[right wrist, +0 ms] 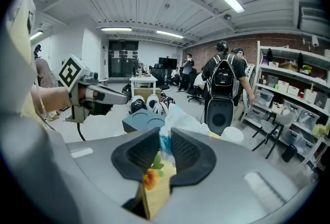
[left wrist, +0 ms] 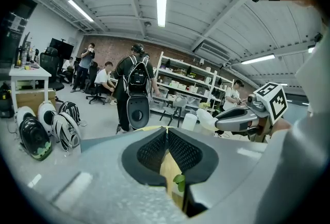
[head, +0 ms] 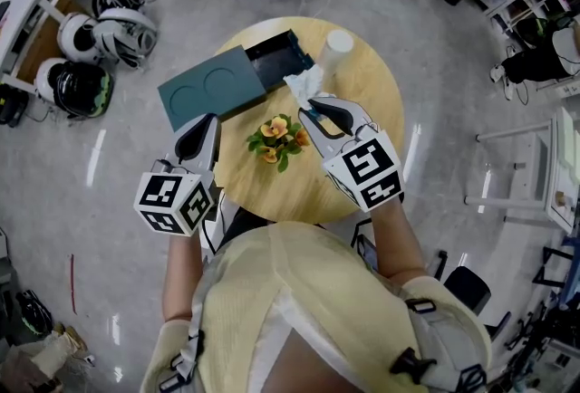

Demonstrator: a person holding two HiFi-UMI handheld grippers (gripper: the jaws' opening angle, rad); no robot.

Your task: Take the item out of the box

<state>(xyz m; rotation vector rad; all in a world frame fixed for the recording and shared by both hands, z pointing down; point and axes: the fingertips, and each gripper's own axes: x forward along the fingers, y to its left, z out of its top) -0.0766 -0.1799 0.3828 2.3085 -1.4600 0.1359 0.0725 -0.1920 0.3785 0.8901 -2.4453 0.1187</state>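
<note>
Step in hand: lifting the item clear of the box; judged late in the task.
Done: the box's inner tray (head: 279,52) stands slid out of the dark teal box (head: 213,85), and the item is already gripped.
Left: carry the item away from the tray and set it down, probably on bare table.
Right gripper (head: 313,106): clenched on the item, pads pressing it from both sides.
Left gripper (head: 195,142): jaws together with nothing between them, hovering at the table's near-left edge.
Item (head: 302,83): white crinkled plastic packet with a blue patch low down; looks soft and light, bunched above the jaws.
Item location: off the table surface, just beside the tray's open end, right of the box.
Box location: far-left part of the round wooden table (head: 362,110).
Other: small flower bunch (head: 276,139) at centre; white cup (head: 337,47) near the far edge.
</note>
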